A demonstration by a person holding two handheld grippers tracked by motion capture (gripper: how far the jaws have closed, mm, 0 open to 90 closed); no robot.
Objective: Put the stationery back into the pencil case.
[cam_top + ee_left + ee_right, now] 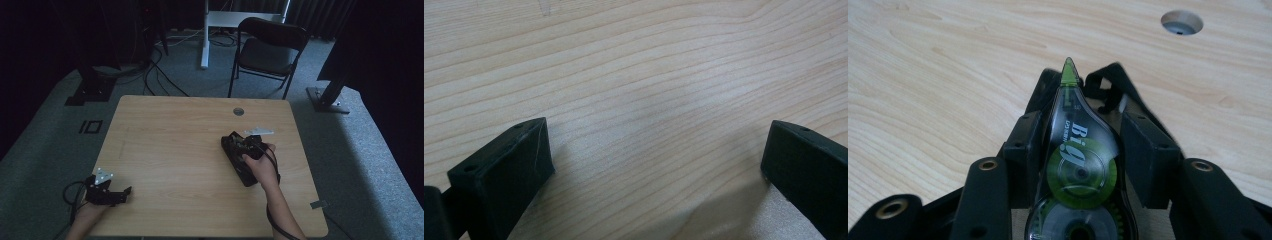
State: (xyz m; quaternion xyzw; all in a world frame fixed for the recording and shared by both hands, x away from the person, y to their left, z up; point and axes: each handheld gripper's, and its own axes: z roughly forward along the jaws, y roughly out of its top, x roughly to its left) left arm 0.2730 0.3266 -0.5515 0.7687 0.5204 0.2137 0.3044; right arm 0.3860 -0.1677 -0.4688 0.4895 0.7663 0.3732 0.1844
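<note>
While the right gripper clamps the clear green-wheeled plastic correction-tape dispenser just short of the round table grommet hole, pickup looks done, placement remains; left gripper gapes, empty.

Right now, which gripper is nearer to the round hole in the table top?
Right. The right gripper, shut on a green correction tape roller, sits just in front of the round hole. The left gripper rests open at the table's near left corner, far from it.
</note>
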